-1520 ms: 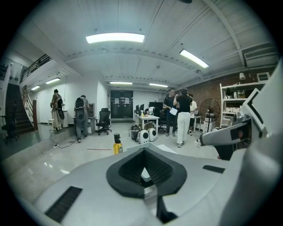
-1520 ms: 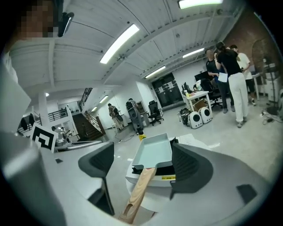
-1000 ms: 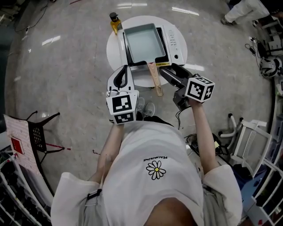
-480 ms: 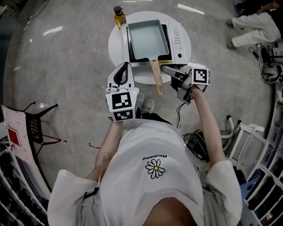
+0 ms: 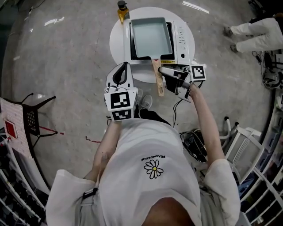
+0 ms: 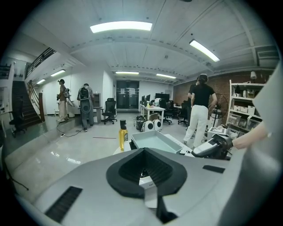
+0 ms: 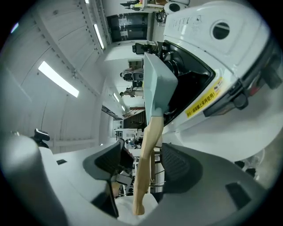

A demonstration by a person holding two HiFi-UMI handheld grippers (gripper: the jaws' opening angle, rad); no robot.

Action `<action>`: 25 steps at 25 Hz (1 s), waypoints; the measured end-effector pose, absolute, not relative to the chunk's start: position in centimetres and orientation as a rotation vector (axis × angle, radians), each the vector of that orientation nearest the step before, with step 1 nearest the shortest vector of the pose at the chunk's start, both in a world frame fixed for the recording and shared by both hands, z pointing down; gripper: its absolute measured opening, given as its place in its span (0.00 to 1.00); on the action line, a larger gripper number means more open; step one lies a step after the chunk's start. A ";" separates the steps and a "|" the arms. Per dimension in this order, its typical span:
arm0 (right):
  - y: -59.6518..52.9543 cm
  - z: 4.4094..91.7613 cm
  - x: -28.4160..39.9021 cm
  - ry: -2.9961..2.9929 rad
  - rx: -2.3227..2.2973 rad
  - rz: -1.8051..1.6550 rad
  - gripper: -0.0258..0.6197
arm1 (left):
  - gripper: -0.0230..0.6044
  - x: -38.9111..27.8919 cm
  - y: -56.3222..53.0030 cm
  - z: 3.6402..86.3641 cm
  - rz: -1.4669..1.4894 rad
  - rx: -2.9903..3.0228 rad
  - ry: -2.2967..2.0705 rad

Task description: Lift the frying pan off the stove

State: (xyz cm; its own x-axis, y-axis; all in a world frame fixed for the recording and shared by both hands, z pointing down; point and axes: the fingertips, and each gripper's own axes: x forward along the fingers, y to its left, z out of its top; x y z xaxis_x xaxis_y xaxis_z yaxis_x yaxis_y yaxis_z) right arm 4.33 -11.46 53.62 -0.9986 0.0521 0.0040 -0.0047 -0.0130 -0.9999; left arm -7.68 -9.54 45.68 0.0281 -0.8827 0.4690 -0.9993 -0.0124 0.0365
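Since a second ago our right claw (image 5: 164, 78) has reached the stove (image 5: 180, 39); its closing jaws straddle the wooden handle (image 7: 148, 145) of the frying pan (image 5: 150, 37) on that stove. Our left claw (image 5: 124, 68) stays pressed together.

The handle (image 5: 157, 79) stands between the right gripper's (image 5: 164, 76) closing jaws. Ahead of the left gripper (image 5: 121, 70), on the round table (image 5: 117, 44), the frying pan (image 5: 150, 37) sits on the stove (image 5: 182, 42). A bottle (image 5: 122, 9) stands beyond, just left of the pan.
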 end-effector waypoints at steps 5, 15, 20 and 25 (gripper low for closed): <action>-11.4 54.5 3.7 -2.108 -0.105 2.262 0.42 | 0.03 -8.0 -9.6 46.5 0.463 1.921 -1.911; -11.1 54.3 2.1 -1.998 -0.223 2.336 0.36 | 0.03 -8.3 -10.2 47.7 0.478 1.882 -1.896; -10.6 54.9 1.9 -1.942 -0.213 2.334 0.26 | 0.03 -8.4 -10.6 47.9 0.475 1.878 -1.887; -9.8 54.9 1.5 -1.901 -0.216 2.334 0.19 | 0.03 -8.7 -10.7 47.9 0.469 1.876 -1.887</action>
State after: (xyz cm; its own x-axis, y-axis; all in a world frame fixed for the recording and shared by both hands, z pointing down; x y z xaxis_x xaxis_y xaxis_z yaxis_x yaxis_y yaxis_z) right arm 1.53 -9.76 54.87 -0.9821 0.1853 -0.0324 -0.0058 -0.2019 -0.9794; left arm -8.69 -10.69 47.91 0.0137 -0.8498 0.5270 -0.9976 0.0240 0.0646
